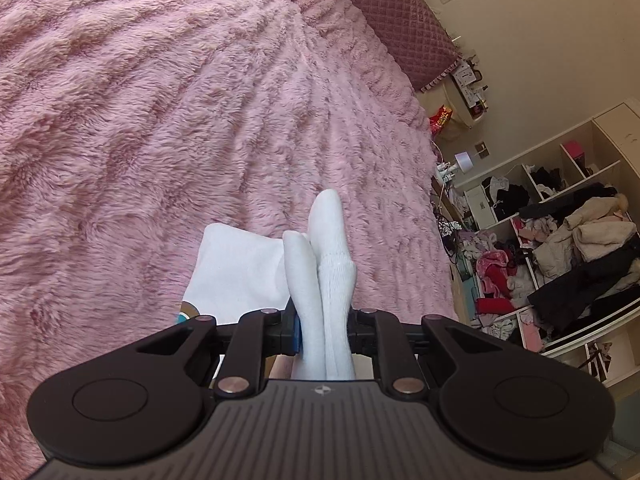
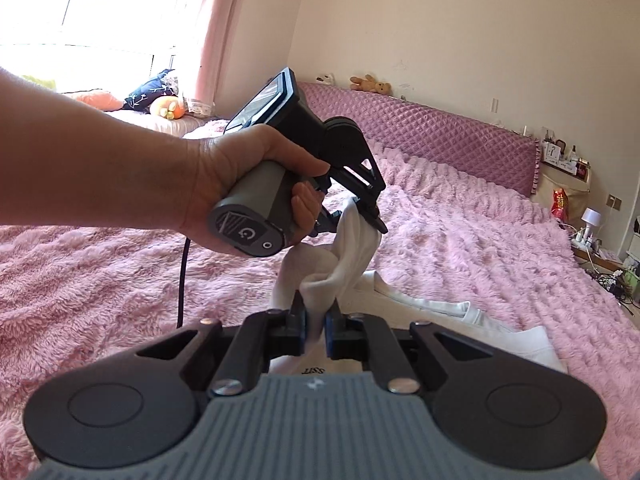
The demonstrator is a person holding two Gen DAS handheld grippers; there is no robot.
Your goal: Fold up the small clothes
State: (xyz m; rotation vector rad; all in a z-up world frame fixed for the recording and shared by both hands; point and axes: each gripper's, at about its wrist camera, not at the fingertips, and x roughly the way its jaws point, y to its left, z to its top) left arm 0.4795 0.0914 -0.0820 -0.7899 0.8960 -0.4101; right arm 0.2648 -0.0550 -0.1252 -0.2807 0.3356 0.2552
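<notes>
A pair of white socks hangs between both grippers above the pink fluffy bed. My left gripper is shut on the socks, whose toes stick out forward past its jaws. In the right wrist view the left gripper is held by a hand and grips the upper end of the socks. My right gripper is shut on the lower end of the socks. A white garment lies flat on the bed below; it also shows in the right wrist view.
A purple quilted headboard stands along the wall. Open shelves stuffed with clothes stand beside the bed. A bedside table with a small white lamp and cables is at the right. Pillows and plush toys lie by the window.
</notes>
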